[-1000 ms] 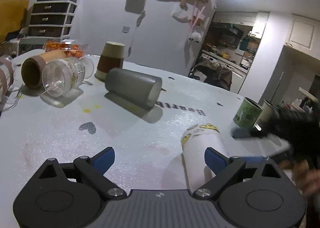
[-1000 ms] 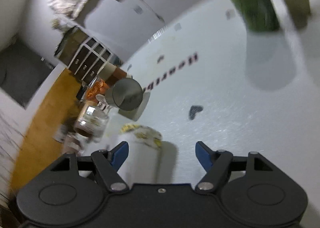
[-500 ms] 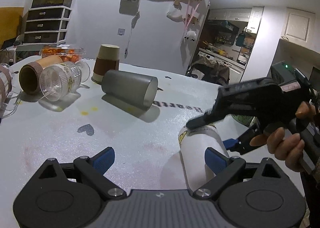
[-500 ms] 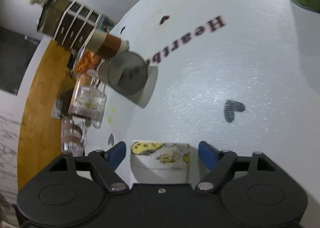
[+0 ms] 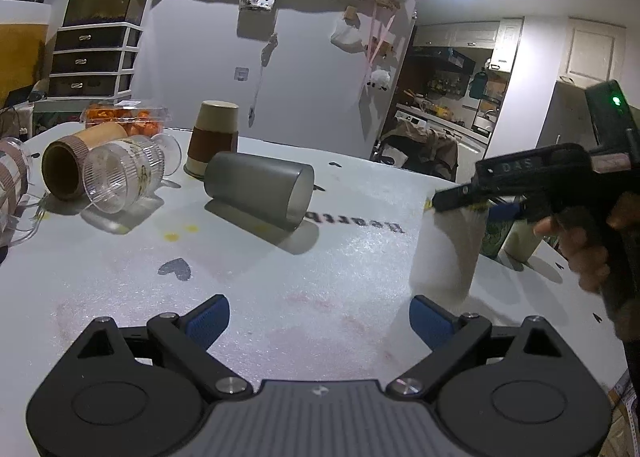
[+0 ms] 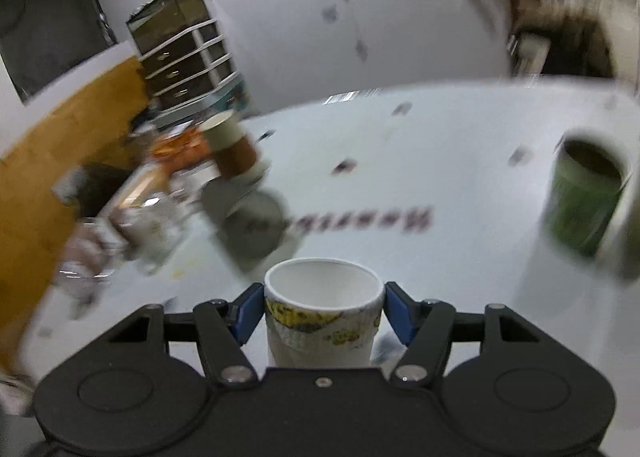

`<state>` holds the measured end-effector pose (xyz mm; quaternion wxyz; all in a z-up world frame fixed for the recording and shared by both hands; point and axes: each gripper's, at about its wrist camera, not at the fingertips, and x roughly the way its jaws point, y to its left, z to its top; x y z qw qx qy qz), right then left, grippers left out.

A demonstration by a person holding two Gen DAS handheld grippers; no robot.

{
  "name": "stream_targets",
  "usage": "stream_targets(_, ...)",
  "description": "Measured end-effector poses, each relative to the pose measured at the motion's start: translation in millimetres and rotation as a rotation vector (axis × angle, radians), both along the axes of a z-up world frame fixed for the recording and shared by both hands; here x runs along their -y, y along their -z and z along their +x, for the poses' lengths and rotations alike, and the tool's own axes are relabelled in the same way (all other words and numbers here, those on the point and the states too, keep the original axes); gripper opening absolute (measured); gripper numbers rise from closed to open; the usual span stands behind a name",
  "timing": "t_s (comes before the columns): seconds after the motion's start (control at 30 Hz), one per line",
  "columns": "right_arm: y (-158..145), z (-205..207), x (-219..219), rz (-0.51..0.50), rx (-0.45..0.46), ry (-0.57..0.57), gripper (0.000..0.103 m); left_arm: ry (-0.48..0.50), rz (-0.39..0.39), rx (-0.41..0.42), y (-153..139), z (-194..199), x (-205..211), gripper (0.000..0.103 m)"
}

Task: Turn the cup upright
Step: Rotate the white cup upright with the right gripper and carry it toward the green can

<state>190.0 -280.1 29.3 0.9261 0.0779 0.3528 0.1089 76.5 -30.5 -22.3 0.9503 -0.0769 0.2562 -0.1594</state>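
Observation:
A white paper cup with yellow smiley prints [image 6: 322,313] stands mouth up between my right gripper's [image 6: 323,311] blue pads, which close on its sides near the rim. In the left wrist view the same cup [image 5: 446,253] is a blurred white shape, upright on the white table [image 5: 248,297], with the right gripper [image 5: 486,205] gripping its top. My left gripper [image 5: 316,321] is open and empty, low over the table, with the cup just beyond its right pad.
A grey tumbler [image 5: 258,189] lies on its side mid-table. A clear ribbed cup [image 5: 122,177] and a brown cup [image 5: 76,165] lie at the left. A brown paper cup [image 5: 214,141] stands upside down behind. A green cup [image 6: 584,197] stands upright at the right.
The right gripper closed on the smiley cup, which lay on its side, and turned it mouth up. The left gripper stayed open and nearly still.

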Motion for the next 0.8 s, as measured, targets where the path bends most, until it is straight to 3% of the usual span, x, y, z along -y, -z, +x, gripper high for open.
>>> stream_targets(0.33, -3.6, 34.4, 27.4, -0.221, 0.267, 0.174, 0.065, 0.003, 0.005, 0.003, 2.4, 0.3, 0.5, 0.096)
stream_targets(0.6, 15.8, 63.9, 38.2, -0.338, 0.368, 0.313, 0.065, 0.011, 0.015, 0.008, 3.9, -0.6, 2.4, 0.096)
stream_targets(0.8, 26.1, 72.3, 42.1, -0.336, 0.377, 0.333, 0.065, 0.009, 0.017, 0.002, 5.3, 0.0, 2.3, 0.096)
